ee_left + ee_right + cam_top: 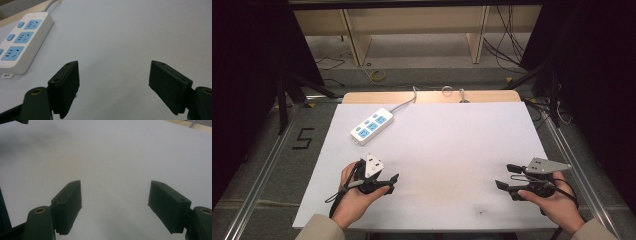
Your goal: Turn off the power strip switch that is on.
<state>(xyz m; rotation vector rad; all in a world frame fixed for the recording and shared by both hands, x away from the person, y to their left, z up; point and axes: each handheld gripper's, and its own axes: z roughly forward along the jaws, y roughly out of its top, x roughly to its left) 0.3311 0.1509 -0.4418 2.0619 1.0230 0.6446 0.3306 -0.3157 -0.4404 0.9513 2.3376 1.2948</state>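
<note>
A white power strip (372,126) with blue sockets lies at the table's back left, its cord running off the far edge; the left gripper view has the power strip (21,41) at the left, ahead of the jaws. My left gripper (393,181) rests low over the front left of the white table top (447,145), open and empty, jaws wide apart (113,85). Over the front right, my right gripper (507,176) is held open with nothing between its jaws (115,206), pointing left across the table.
A wooden strip (432,96) edges the table's far side. Beyond it are wooden shelving legs and loose cables on the floor. Metal rails run along both sides of the table.
</note>
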